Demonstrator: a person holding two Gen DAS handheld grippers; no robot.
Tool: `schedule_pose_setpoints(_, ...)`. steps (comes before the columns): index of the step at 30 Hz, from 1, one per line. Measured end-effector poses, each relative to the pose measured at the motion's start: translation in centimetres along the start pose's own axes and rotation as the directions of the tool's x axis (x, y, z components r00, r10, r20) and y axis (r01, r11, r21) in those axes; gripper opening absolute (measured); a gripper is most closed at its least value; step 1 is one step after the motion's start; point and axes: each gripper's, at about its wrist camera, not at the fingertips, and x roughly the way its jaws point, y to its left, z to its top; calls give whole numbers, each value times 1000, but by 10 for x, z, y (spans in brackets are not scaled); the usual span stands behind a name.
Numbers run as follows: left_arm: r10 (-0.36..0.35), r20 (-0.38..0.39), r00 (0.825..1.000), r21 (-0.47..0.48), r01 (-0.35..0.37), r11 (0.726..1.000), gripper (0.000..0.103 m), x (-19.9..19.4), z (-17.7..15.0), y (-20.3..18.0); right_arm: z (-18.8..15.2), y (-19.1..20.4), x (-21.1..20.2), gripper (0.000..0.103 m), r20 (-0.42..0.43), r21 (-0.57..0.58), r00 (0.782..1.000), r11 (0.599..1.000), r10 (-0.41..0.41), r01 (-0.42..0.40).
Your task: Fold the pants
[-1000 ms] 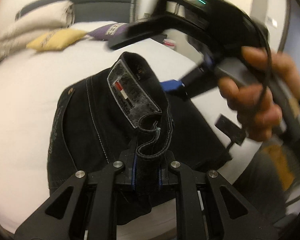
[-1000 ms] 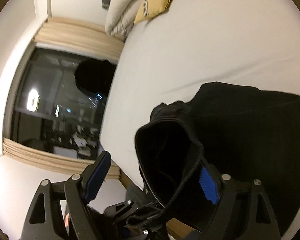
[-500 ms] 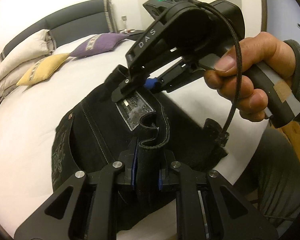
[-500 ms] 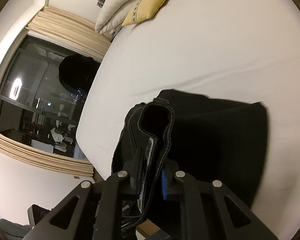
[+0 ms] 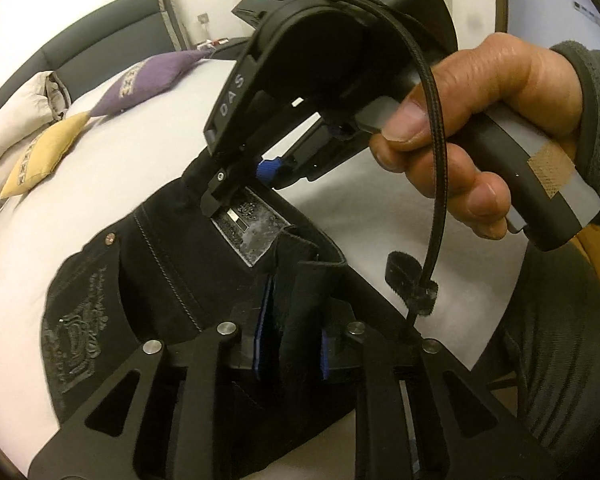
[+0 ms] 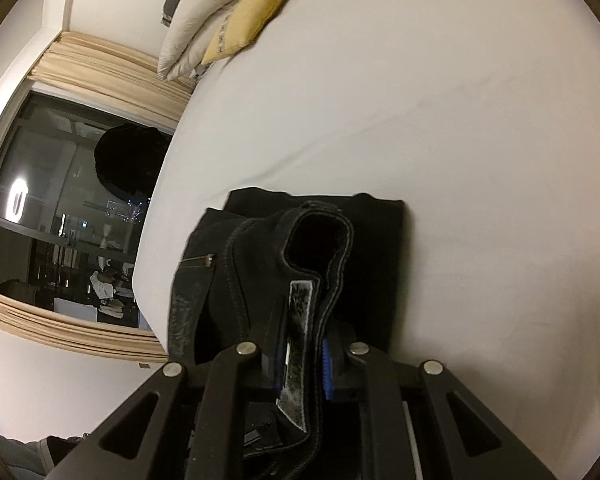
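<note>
1. Left wrist view: the left gripper (image 5: pixel 292 344) is clamping a fold of the waistband (image 5: pixel 300 280) of the black jeans (image 5: pixel 148 280) at lower centre, its blue pads pressing the cloth from both sides. The jeans are lying bunched on the white bed (image 5: pixel 112 168) across the middle of the frame. In the upper half, the right gripper (image 5: pixel 236 184), held by the right hand (image 5: pixel 488 136), is reaching down onto the waistband beside the leather patch (image 5: pixel 252 228).

2. Right wrist view: the right gripper (image 6: pixel 300 364) is closing narrowly on the waistband (image 6: pixel 320 248) and patch at lower centre, while the rest of the jeans (image 6: pixel 380 264) is resting folded on the bed (image 6: pixel 440 120) behind. Yellow cushion (image 6: pixel 256 16) and pillows are sitting at the top.

3. Handling judgement: the denim is looking thick, soft and fairly heavy, so it is likely sagging between grips; the stitched waistband is offering the firmest, least slippery hold.
</note>
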Motion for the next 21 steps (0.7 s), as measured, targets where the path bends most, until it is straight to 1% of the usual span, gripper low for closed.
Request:
schedule_pose_setpoints(3, 1, -1, 1000, 11, -1, 1000, 21, 8, 3, -5, 1, -4, 2, 15, 5, 1, 1000, 1000, 2, -2)
schedule_pose_setpoints(5, -8, 0, 1000, 15, 8, 1000, 25, 9, 0, -6, 1, -5, 2, 15, 5, -1, 1000, 1000, 2, -2)
schedule_pose_setpoints(6, -16, -3, 1000, 18, 16, 1000, 30, 11, -2, -8, 1, -6, 3, 16, 2, -6, 1000, 1000, 2, -2)
schedule_pose_setpoints(7, -17, -4, 1000, 27, 17, 999, 38, 13, -5, -10, 0, -7, 3, 16, -2, -4, 1000, 1000, 3, -3)
schedule_pose_setpoints(8, -31, 5, 1000, 33, 30, 999, 42, 14, -8, -12, -1, -11, 3, 17, -1, 5, 1000, 1000, 7, -7)
schedule_pose_setpoints(10, -75, 21, 997, 22, 75, 997, 60, 12, -9, -13, -3, -19, 1, 18, 16, 33, 999, 998, 44, -44)
schedule_pose_setpoints(12, -129, 21, 991, 10, 129, 992, 69, 1, -11, -13, -7, -21, -2, 20, 41, 45, 998, 997, 58, -60)
schedule_pose_setpoints(14, -158, 31, 987, -8, 158, 987, 69, -18, -15, -8, -9, -24, -6, 28, 57, 61, 996, 995, 71, -74)
schedule_pose_setpoints(15, -174, 38, 984, -23, 175, 984, 69, -28, -17, -4, -10, -25, -10, 29, 68, 77, 995, 994, 74, -79)
schedule_pose_setpoints(16, -183, 47, 982, -45, 185, 982, 69, -38, -20, 2, -11, -27, -15, 33, 79, 88, 994, 993, 71, -78)
schedule_pose_setpoints(17, -181, 55, 982, -75, 185, 980, 69, -49, -23, 12, -11, -27, -23, 38, 103, 100, 994, 993, 49, -59)
schedule_pose_setpoints(19, -167, 86, 982, -144, 178, 973, 69, -70, -28, 41, -14, -25, -41, 43, 150, 118, 989, 993, -2, -16)
schedule_pose_setpoints(20, -159, 104, 982, -172, 175, 969, 69, -79, -31, 52, -16, -23, -50, 43, 175, 124, 985, 992, -9, -13)
schedule_pose_setpoints(21, -145, 124, 982, -216, 169, 962, 69, -86, -33, 70, -21, -16, -63, 43, 208, 115, 978, 992, 26, -51)
